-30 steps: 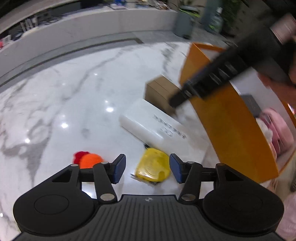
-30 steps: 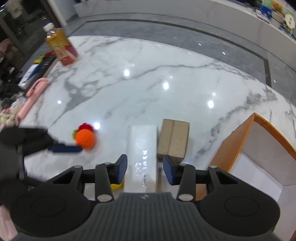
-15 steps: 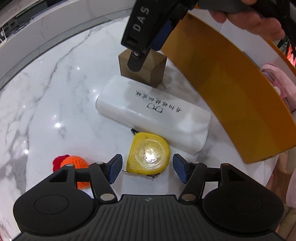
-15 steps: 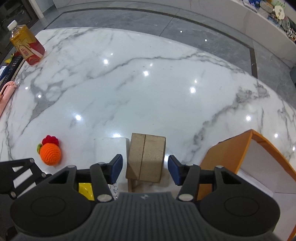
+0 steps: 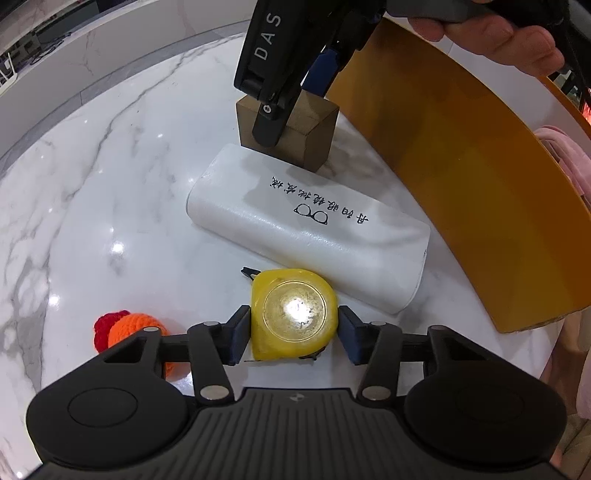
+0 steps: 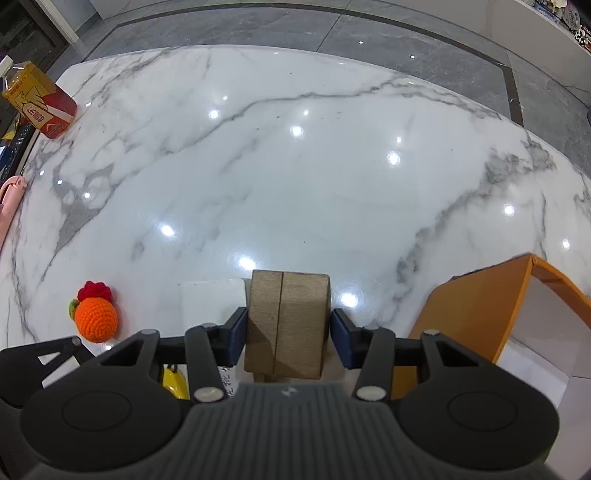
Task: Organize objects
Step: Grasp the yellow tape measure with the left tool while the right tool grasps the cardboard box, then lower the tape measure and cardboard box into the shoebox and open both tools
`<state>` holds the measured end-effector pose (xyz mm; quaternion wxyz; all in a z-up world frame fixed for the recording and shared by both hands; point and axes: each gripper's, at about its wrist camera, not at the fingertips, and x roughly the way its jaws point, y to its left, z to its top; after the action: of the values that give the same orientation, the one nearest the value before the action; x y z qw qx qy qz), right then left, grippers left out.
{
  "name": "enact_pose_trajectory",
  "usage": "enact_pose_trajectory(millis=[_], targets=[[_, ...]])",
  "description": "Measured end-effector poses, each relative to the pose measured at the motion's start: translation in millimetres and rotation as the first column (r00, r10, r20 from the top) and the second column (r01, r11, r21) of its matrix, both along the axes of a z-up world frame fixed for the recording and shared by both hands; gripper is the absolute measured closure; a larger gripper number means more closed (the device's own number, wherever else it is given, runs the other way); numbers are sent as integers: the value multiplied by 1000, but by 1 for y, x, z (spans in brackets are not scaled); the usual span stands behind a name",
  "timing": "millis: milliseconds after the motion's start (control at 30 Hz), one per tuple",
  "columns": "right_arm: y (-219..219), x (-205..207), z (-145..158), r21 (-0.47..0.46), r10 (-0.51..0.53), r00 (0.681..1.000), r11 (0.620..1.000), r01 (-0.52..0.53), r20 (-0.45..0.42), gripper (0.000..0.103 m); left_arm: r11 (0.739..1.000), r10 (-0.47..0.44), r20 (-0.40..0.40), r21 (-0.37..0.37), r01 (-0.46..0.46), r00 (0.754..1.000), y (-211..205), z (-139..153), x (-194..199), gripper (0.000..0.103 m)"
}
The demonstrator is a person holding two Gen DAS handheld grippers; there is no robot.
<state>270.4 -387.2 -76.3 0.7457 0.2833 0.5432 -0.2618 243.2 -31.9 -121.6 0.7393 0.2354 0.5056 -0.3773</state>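
- Tape measure (image 5: 293, 319), yellow, lies flat on the marble table (image 6: 295, 177), touching the long edge of the white case (image 5: 310, 229).
- Left gripper (image 5: 293, 334) straddles the tape measure; jaws have just been closing, both blue pads look in contact with its sides.
- Brown box (image 6: 288, 325) stands at the far end of the case, touching it or just beside it; can't tell which.
- Right gripper (image 6: 288, 334) sits over the box with a pad on each side; jaws have just been closing. Left pad looks to touch, slight gap at the right pad, so not clamped.
- Orange bin (image 5: 461, 155) just beside the case and box.
- Crochet orange (image 6: 96, 319) well apart, on the left gripper's side.
- Bottle (image 6: 37, 101) at the far table edge.
- A hand (image 5: 491, 33) holds the right gripper's handle.
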Motion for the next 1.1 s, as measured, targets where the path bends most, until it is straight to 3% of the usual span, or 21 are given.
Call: enact_pose_trajectory(millis=[267, 400, 500, 667, 733, 767, 833, 900, 967, 1100], targets=[[7, -12, 24, -35, 11, 997, 999, -9, 79, 53, 997, 77, 33, -17, -77, 996, 6, 5, -1, 46], [5, -29, 47, -29, -7, 988, 999, 12, 157, 53, 989, 120, 58, -91, -114, 991, 13, 34, -1, 46], [6, -46, 69, -21, -36, 973, 999, 42, 230, 53, 985, 107, 114, -150, -89, 988, 10, 67, -4, 46], [10, -82, 111, -47, -80, 938, 994, 102, 337, 53, 978, -31, 227, -193, 76, 973, -22, 122, -13, 46], [11, -99, 127, -79, -91, 927, 989, 129, 364, 53, 968, -108, 273, -189, 163, 956, -39, 139, -24, 46], [11, -109, 134, -97, -184, 908, 967, 236, 377, 53, 961, -150, 291, -183, 209, 945, -50, 147, -28, 46], [14, -131, 146, -122, -210, 896, 953, 277, 390, 53, 944, -229, 311, -160, 289, 922, -72, 157, -36, 46], [14, -153, 150, -146, -242, 891, 937, 317, 385, 53, 922, -315, 329, -117, 369, 890, -96, 157, -40, 46], [13, -175, 148, -165, -286, 887, 917, 363, 363, 53, 907, -370, 317, -82, 414, 873, -117, 152, -41, 46], [0, -209, 119, -158, -384, 880, 885, 437, 280, 53, 873, -466, 317, 12, 488, 826, -149, 130, -41, 46]])
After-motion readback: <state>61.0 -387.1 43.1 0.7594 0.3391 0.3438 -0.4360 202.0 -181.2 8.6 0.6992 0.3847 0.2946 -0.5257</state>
